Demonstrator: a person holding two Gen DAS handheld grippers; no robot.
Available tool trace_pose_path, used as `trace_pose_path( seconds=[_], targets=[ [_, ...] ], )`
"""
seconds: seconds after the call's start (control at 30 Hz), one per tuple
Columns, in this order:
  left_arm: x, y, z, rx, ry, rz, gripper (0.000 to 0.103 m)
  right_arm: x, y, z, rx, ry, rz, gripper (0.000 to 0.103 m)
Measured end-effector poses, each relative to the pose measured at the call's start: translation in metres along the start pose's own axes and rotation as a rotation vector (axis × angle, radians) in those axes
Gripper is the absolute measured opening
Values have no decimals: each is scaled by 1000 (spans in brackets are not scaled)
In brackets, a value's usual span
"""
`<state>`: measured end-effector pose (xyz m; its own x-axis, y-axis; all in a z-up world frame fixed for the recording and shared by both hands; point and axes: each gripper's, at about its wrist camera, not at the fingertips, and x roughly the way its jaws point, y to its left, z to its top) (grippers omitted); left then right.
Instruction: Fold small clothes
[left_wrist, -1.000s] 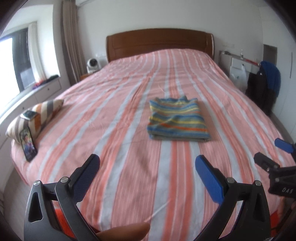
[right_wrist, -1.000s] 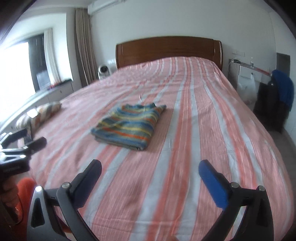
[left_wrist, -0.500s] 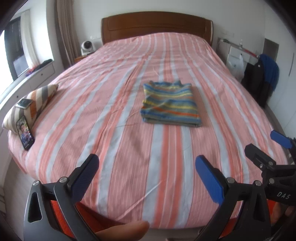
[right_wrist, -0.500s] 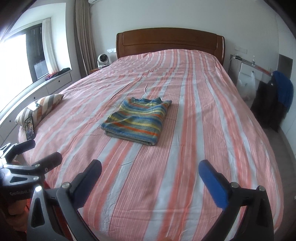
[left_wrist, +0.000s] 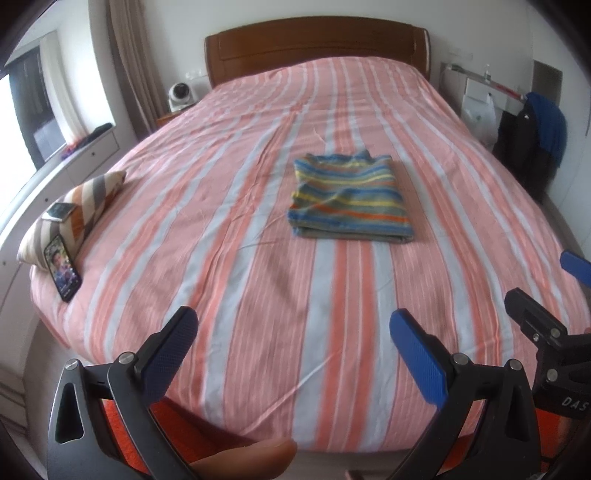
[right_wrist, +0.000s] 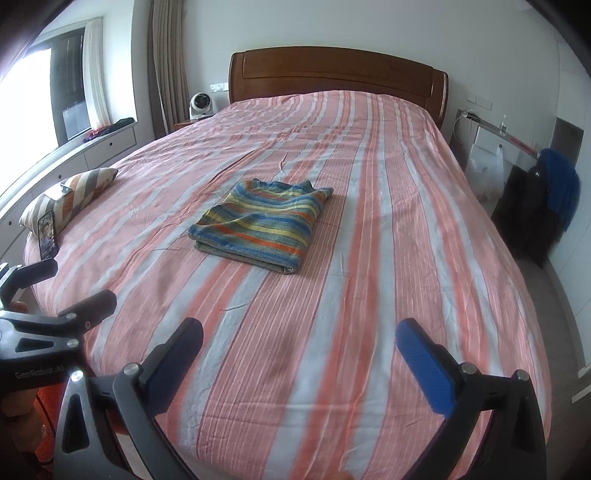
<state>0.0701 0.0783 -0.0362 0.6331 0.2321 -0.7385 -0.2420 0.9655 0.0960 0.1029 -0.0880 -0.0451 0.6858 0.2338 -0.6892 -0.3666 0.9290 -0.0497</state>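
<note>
The striped top (left_wrist: 349, 199) lies folded into a neat rectangle near the middle of the bed (left_wrist: 258, 277), apparently finished. Both tools hang past the foot edge, well apart from it: the left tool (left_wrist: 291, 350) and right tool (right_wrist: 299, 354) each gape wide, holding nothing. The left view shows the propped phone (left_wrist: 62, 272) by the pillow (left_wrist: 85, 203) more clearly.

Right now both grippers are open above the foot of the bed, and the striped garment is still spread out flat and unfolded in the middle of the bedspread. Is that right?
Not quite. The striped garment is already folded into a neat rectangle with stacked layers along its near edge, as the right wrist view shows. The rest holds: left gripper and right gripper are open above the foot of the bed.
</note>
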Motion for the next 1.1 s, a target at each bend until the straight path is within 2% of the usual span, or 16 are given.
trace_pose_path(
  seconds=[0.43, 0.87, 1.1],
  targets=[
    [-2, 0, -1, 8, -4, 21, 103, -10, 9, 2, -25, -17, -9, 103],
    [-3, -2, 1, 44, -11, 3, 103, -8, 9, 2, -27, -3, -14, 103],
    [-3, -1, 0, 25, -12, -12, 103, -9, 9, 3, -25, 5, -24, 103]
  ],
)
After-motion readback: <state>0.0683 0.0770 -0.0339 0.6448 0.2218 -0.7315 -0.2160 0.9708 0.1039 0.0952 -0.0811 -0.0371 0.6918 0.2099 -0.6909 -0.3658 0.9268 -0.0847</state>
